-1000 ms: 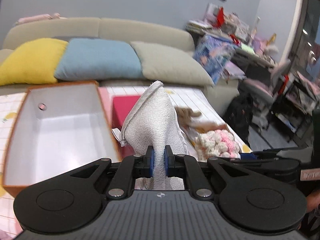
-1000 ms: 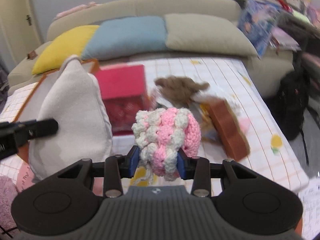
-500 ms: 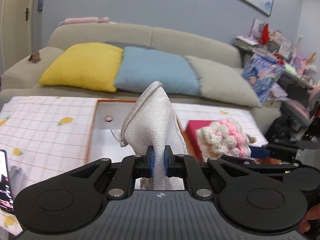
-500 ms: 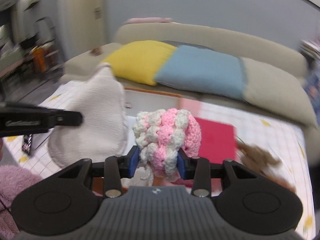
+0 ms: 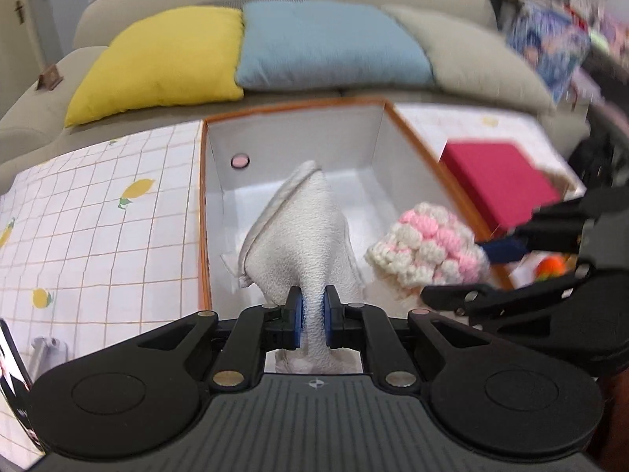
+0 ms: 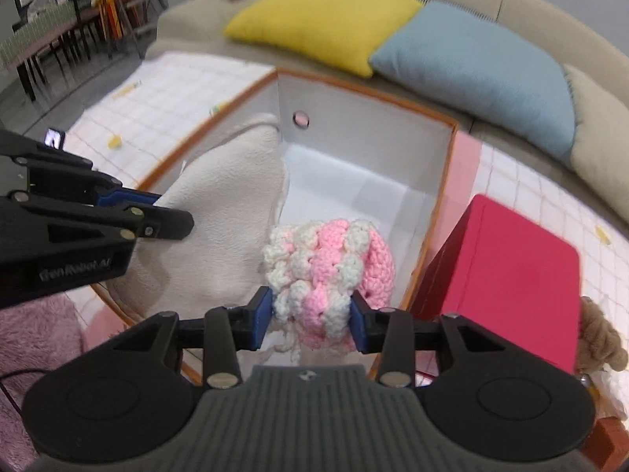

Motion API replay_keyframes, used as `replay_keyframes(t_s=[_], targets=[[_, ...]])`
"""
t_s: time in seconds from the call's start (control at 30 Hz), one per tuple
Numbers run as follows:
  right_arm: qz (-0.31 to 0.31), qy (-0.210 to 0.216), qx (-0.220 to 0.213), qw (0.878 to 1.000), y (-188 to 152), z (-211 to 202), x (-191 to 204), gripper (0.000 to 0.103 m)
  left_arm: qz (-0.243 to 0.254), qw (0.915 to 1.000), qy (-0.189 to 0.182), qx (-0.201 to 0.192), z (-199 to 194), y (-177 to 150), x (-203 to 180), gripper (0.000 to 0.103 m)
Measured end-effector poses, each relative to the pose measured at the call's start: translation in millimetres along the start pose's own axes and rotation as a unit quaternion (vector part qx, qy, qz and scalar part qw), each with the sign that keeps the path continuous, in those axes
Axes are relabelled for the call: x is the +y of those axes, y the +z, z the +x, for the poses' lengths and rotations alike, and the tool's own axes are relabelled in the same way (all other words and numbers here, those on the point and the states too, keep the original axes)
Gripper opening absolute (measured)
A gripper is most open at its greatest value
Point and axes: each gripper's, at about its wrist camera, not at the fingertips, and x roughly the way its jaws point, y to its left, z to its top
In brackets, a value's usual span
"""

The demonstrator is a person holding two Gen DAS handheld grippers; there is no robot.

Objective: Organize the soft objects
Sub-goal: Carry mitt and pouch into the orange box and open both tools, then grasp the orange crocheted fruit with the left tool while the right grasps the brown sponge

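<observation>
Left tongs pinched tight on white cloth; its long axis runs away from the camera, tip toward the far wall of the orange-rimmed box. Right tongs clamped on pink-and-white crochet ball. Both are held over the box, near each other. Red box just beside it.

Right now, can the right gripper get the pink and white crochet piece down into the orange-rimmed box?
Probably yes. The right gripper, shut on the crochet piece, is over the open box. The floor ahead looks bare; the white cloth in the left gripper sits beside it.
</observation>
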Motion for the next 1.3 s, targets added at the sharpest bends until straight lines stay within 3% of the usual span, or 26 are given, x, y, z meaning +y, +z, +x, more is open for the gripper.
replay_keyframes(t_s=[0.27, 0.47, 0.73, 0.9, 1.07, 1.3], targets=[[-0.015, 0.028, 0.075, 0.997, 13.4, 38.4, 7.4, 0.044, 0.033, 0.9965, 0.007, 0.077, 33.2, -4.1, 5.5, 0.013], [-0.038, 0.016, 0.094, 0.995, 19.3, 46.9, 14.1, 0.047, 0.048, 0.9942, 0.026, 0.093, 39.5, -2.2, 4.3, 0.021], [-0.069, 0.009, 0.101, 0.992, 16.9, 50.6, 20.9, 0.054, 0.076, 0.9921, 0.040, 0.091, 41.3, -5.3, -2.5, 0.029], [-0.072, 0.007, 0.099, 0.992, 16.0, 47.9, 22.3, 0.058, 0.066, 0.9936, 0.034, 0.085, 38.3, -1.7, 1.9, 0.050], [-0.077, 0.001, 0.083, 0.994, 16.7, 35.2, 20.4, 0.069, 0.045, 0.9960, 0.029, 0.071, 26.1, -1.6, 8.5, 0.062], [-0.064, -0.015, 0.038, 0.997, 11.1, 0.8, 12.0, 0.077, 0.016, 0.9994, 0.027, 0.017, -6.5, -1.7, 3.6, 0.064]])
